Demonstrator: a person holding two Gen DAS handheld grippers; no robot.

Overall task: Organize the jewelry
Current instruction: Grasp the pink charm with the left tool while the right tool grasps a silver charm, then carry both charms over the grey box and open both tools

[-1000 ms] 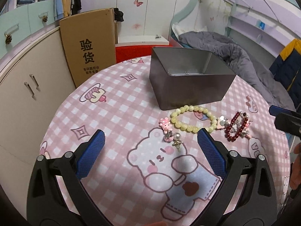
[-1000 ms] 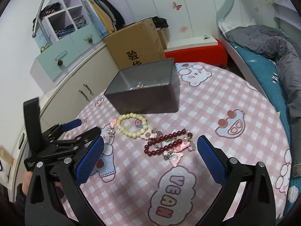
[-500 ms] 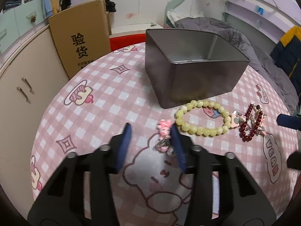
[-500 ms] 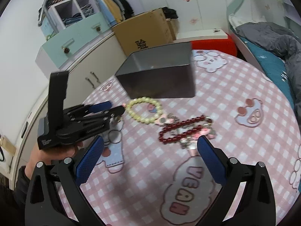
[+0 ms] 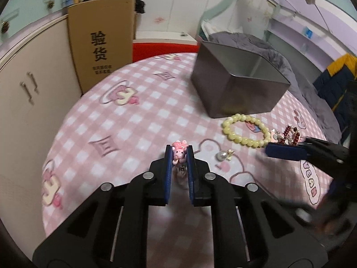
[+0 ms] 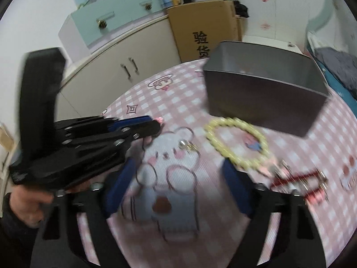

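Mostly blurred, the right wrist view shows the grey tin [image 6: 263,102] on the pink checked tablecloth [image 5: 133,120]. Right gripper [image 6: 178,187] gapes wide. Left gripper [image 5: 179,156] pinches the pink charm [image 5: 179,150], head pointing forward; its lower part is hidden between the pads.

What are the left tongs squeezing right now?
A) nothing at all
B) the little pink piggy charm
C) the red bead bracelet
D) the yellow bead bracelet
B: the left tongs are shut on the pink piggy charm, whose head pokes out between the blue pads, while the yellow bead bracelet and the red bead bracelet lie on the table.
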